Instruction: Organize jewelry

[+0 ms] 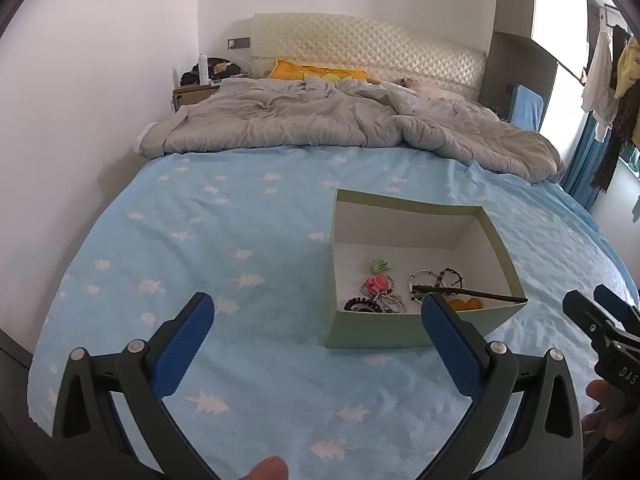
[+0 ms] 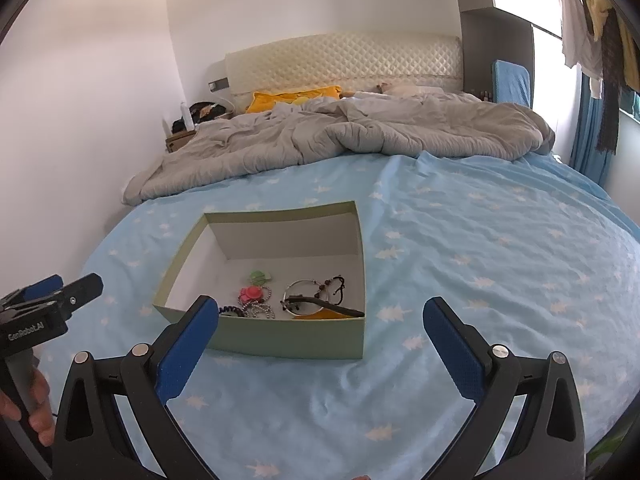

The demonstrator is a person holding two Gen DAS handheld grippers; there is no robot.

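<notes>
A pale green open box (image 1: 368,330) (image 2: 280,338) sits on the blue bedsheet. Inside lie a green clip (image 1: 379,267) (image 2: 259,277), a pink flower piece (image 1: 376,283) (image 2: 251,293), beaded bracelets (image 1: 394,303) (image 2: 262,311), a silver bangle (image 1: 425,280) (image 2: 302,290), dark cord bracelets (image 1: 452,277) (image 2: 336,286), a dark stick (image 1: 472,293) (image 2: 332,305) and an orange item (image 1: 464,304). My left gripper (image 1: 318,312) is open and empty, just in front of the box. My right gripper (image 2: 320,314) is open and empty at the box's near right.
A crumpled grey duvet (image 1: 320,120) (image 2: 340,136) covers the bed's far half, with a yellow pillow (image 1: 316,72) and cream headboard behind. A nightstand with clutter (image 1: 196,84) stands at the far left. Clothes hang by the window (image 1: 612,80) on the right.
</notes>
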